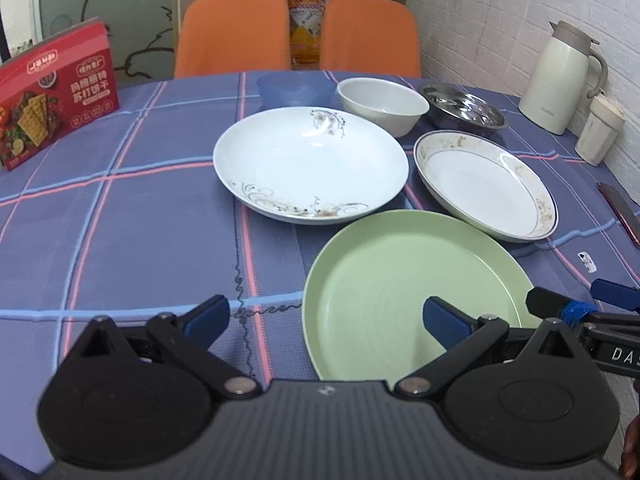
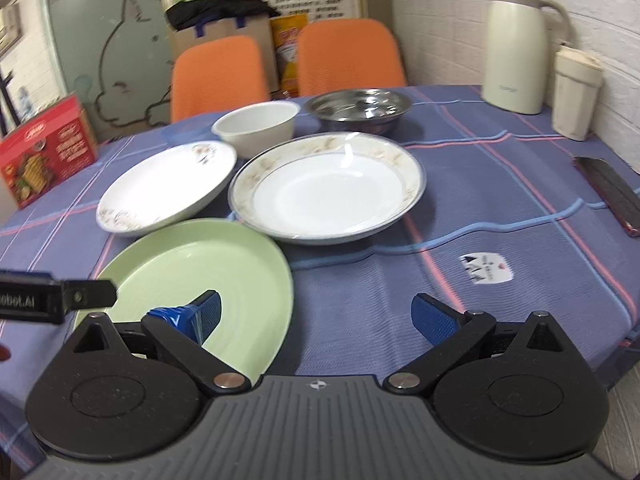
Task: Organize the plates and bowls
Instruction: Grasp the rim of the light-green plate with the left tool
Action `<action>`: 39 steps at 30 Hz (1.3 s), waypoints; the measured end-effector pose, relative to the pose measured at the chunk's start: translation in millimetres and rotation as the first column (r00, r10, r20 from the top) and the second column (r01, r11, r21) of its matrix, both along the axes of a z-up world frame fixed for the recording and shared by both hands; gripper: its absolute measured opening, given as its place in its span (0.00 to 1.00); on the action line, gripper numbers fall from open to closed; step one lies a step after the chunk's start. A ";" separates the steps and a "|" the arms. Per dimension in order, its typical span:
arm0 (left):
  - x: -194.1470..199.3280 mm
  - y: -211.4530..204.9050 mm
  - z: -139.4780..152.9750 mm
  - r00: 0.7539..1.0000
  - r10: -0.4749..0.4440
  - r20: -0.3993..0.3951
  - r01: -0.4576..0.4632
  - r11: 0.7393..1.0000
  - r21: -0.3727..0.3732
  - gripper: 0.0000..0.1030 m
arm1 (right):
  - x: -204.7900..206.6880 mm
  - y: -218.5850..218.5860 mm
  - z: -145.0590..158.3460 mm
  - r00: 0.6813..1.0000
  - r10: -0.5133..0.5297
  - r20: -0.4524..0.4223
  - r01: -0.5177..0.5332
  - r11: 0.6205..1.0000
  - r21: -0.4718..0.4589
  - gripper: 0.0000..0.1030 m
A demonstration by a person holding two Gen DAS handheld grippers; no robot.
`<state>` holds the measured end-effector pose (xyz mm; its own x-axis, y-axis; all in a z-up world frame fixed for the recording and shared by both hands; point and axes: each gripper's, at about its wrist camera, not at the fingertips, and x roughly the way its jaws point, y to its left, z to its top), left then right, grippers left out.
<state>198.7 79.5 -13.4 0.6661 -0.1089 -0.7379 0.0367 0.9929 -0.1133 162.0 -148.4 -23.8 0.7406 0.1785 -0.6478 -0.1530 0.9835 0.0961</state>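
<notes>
Two hand-held grippers, left hand-held gripper (image 1: 326, 316) and right hand-held gripper (image 2: 316, 314), hover wide open and empty over the light, slick green plate (image 1: 400, 280), best pinched at its rim.

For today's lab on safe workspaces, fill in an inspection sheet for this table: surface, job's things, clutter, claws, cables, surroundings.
Surface: blue plaid tablecloth, wrinkled.
Job's things: green plate, floral plate, rimmed plate, white bowl, steel bowl, blue bowl; all separate, unstacked.
Clutter: cracker box, thermos jug, lidded cup, phone.
Claws: left claw and right claw open, empty.
Cables: nothing seen.
Surroundings: two orange chairs, brick wall.
</notes>
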 end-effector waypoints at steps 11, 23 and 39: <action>22.8 5.6 -20.8 0.997 -0.031 -0.067 0.029 0.999 -0.039 1.00 | 16.0 15.7 -19.8 0.995 0.062 -0.074 -0.067 0.995 -0.068 0.87; 26.5 -2.3 -23.9 0.994 -0.071 -0.080 0.072 0.997 0.014 0.99 | 15.7 17.3 -26.5 0.989 0.151 0.006 -0.150 0.986 -0.080 0.89; 33.3 -22.6 -23.7 0.985 -0.065 -0.160 0.076 0.995 0.061 0.99 | 18.0 35.5 -26.0 0.975 0.221 -0.019 -0.222 0.972 -0.079 0.89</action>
